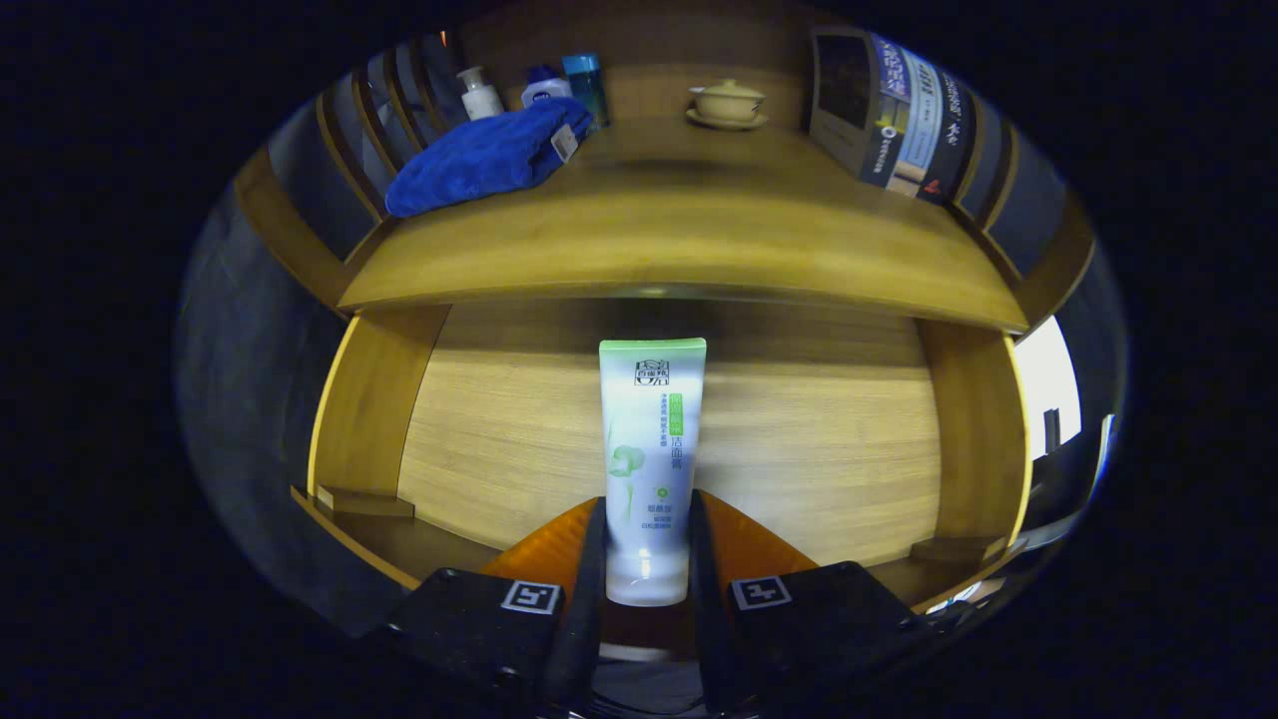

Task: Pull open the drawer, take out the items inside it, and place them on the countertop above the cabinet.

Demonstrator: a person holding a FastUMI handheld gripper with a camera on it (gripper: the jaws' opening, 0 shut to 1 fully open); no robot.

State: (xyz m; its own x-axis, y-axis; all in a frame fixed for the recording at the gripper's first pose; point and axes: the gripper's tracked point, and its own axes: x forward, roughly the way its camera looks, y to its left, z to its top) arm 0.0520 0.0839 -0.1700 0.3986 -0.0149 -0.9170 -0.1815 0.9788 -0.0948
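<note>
The white tube [649, 469] with a green band at its crimped end stands upright between the 2 fingers [589, 589], cap end down and crimped end up. The jaws are clenched on it: 1 finger presses each side of its lower part, and the gripper [647, 559] holds it clear of the wood behind. Green plant artwork and small print run down its front face.

Behind the tube is a pale wooden panel [799, 449], framed left and right by darker wooden uprights [374, 409]. Whether this panel is the drawer front or the cabinet back cannot be told from this angle.

Above the panel runs the wooden surface [689, 240] of the cabinet top, its front edge curving across just over the tube's crimped end. On it, to the left, lies a folded blue towel [484, 155] with a small tag at 1 corner. Behind the towel stand 3 containers: a white pump bottle [479, 93], a blue-and-white bottle [545, 87] and a taller blue one [586, 82]. Near the back middle of the surface sits a cream lidded cup [728, 101] on a saucer. To the right, a dark printed box [889, 110] stands upright near the corner. Slatted wooden rails [374, 105] border the surface on the left.
</note>
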